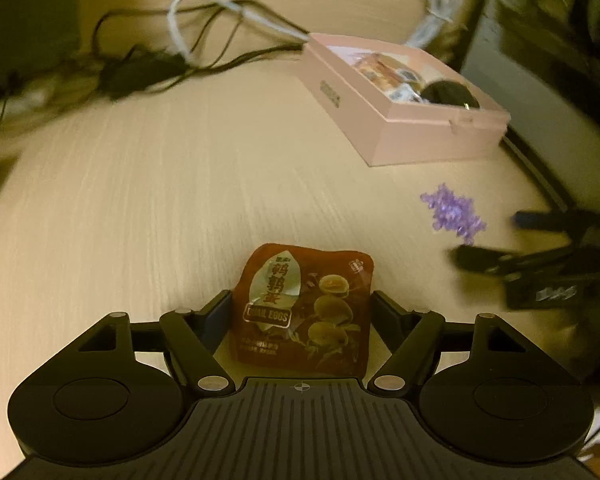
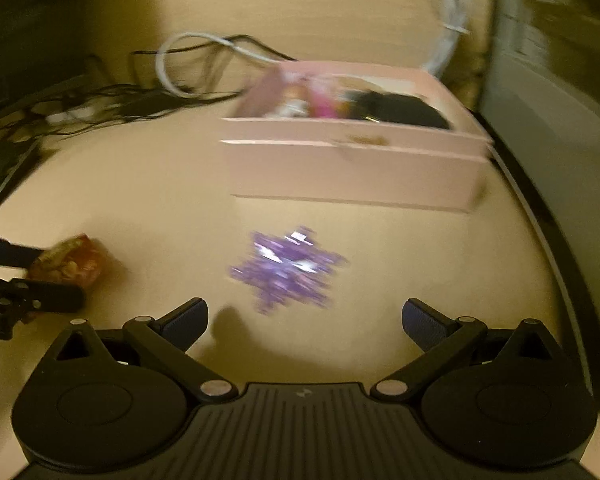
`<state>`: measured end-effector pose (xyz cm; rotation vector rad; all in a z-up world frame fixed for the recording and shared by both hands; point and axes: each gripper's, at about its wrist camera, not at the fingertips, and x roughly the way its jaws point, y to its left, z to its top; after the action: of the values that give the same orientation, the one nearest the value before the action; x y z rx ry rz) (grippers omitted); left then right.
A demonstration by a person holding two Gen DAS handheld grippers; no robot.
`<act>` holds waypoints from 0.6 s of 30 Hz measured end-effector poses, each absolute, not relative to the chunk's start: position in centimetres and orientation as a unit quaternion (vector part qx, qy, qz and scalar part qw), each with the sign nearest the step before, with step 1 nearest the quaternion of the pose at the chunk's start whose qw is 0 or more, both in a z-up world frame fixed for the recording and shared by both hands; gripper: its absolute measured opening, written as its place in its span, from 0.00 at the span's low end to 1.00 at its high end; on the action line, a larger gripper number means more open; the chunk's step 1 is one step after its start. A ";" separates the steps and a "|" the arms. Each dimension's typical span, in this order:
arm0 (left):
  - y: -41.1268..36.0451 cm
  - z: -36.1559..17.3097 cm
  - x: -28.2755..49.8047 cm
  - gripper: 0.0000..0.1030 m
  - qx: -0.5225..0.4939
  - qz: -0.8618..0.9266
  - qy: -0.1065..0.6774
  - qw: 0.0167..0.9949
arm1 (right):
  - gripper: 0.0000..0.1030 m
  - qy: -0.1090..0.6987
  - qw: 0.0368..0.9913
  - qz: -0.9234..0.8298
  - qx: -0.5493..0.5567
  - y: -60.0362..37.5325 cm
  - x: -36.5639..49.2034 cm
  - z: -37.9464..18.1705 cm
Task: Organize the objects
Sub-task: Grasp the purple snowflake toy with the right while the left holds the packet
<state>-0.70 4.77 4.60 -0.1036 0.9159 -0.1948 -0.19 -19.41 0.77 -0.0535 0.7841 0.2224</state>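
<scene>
A brown quail-egg snack packet (image 1: pixel 302 308) sits between the fingers of my left gripper (image 1: pixel 300 308), which is shut on its sides. The packet also shows in the right wrist view (image 2: pixel 72 264) at the left, with the left gripper's fingers (image 2: pixel 40 296) around it. A purple glittery snowflake (image 2: pixel 286 270) lies on the table just ahead of my right gripper (image 2: pixel 304 316), which is open and empty. The snowflake shows in the left wrist view (image 1: pixel 454 212) too. An open pink box (image 1: pixel 404 108) holding several items stands beyond; it also shows in the right wrist view (image 2: pixel 352 160).
Tangled black and white cables (image 1: pixel 172 52) lie at the back of the light wooden table (image 1: pixel 160 184). A dark flat object (image 2: pixel 4 168) sits at the left edge. A dark table edge and a grey cabinet (image 2: pixel 548 128) run along the right.
</scene>
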 end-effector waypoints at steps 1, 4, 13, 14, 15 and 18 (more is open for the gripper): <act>5.0 4.8 -0.9 0.76 -0.060 -0.093 0.443 0.890 | 1.00 0.382 0.917 0.111 -0.022 -19.0 0.2 0.7; 5.6 5.3 -1.6 0.76 -0.067 -0.089 0.444 0.889 | 1.00 0.385 0.917 0.101 -0.006 -18.9 1.5 0.5; 7.1 6.8 -3.2 0.76 -0.087 -0.070 0.432 0.895 | 0.66 0.388 0.916 0.103 -0.027 -17.1 2.5 0.8; 7.1 6.9 -3.2 0.76 -0.089 -0.069 0.431 0.895 | 0.61 0.388 0.915 0.105 -0.032 -16.7 2.4 0.9; 7.2 7.0 -3.3 0.76 -0.091 -0.068 0.429 0.896 | 0.53 0.390 0.913 0.110 -0.034 -16.4 2.3 1.0; 7.5 7.0 -3.4 0.76 -0.101 -0.069 0.431 0.894 | 0.53 0.392 0.911 0.121 -0.037 -15.9 1.6 1.5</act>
<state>-3.44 7.50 7.00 -0.2095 0.8928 -0.1437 1.60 -15.86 1.50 -0.0755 0.8082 0.2486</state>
